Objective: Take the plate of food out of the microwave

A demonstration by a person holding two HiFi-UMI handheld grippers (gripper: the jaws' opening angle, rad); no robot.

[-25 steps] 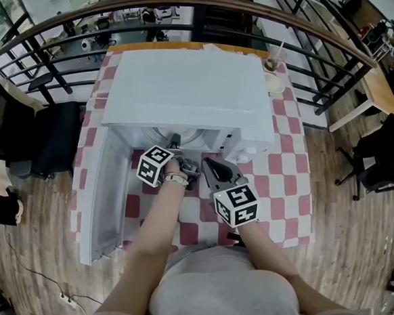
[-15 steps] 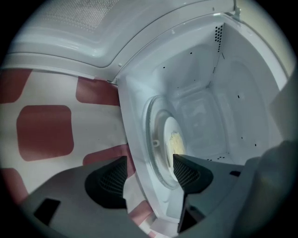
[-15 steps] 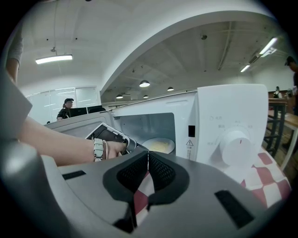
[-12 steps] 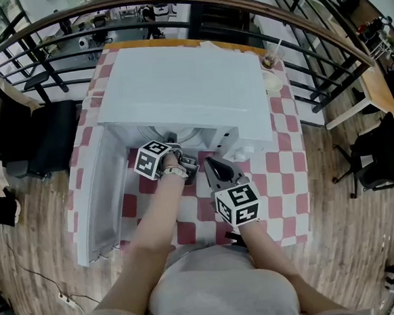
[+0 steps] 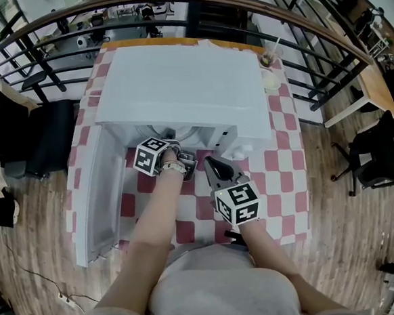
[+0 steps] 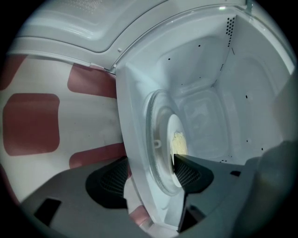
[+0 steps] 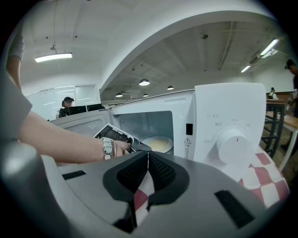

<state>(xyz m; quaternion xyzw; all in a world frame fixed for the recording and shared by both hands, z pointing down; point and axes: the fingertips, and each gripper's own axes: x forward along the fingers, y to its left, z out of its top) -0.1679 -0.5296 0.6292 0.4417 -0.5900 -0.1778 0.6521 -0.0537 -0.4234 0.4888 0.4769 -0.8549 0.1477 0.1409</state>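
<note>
The white microwave (image 5: 184, 86) stands on a red-and-white checked table with its door (image 5: 97, 188) swung open to the left. Inside, on the glass turntable, lies a white plate (image 6: 176, 144) of yellow food, also seen as the plate (image 7: 158, 143) in the right gripper view. My left gripper (image 5: 170, 136) reaches into the opening. The left gripper (image 6: 149, 179) is open: one jaw is inside over the plate's near rim, the other outside below the cavity floor. My right gripper (image 5: 211, 163) hovers over the table in front of the control panel, and the right gripper (image 7: 148, 173) is shut on nothing.
A cup with a straw (image 5: 269, 59) and a small white bowl (image 5: 272, 81) stand at the table's far right corner. The control dial (image 7: 231, 139) faces me to the right of the cavity. A black chair (image 5: 53, 141) stands left of the table, and a railing runs behind it.
My left gripper has moved a little farther forward into the microwave opening. The right gripper has hardly shifted.
</note>
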